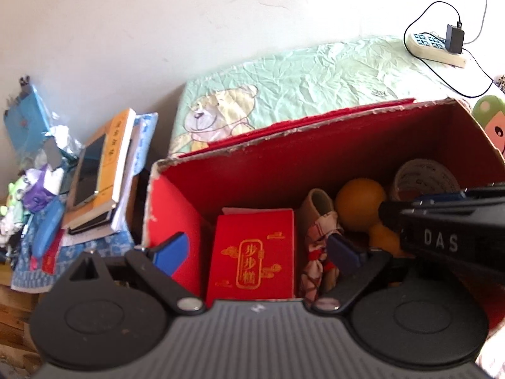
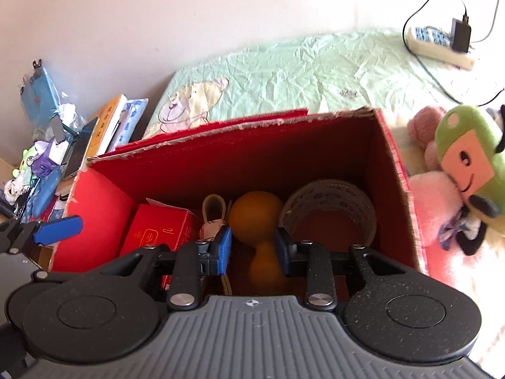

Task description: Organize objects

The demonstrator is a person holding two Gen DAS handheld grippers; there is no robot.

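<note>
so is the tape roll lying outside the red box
No, the tape roll sits inside the red box, at its right end beside the orange gourd-shaped toy.

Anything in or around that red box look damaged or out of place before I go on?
The box has a ragged, torn top rim along its back wall. Beside it, the side table holds a messy heap of books and bags. Inside the box, the orange gourd, tape roll and red carton look undamaged.
</note>
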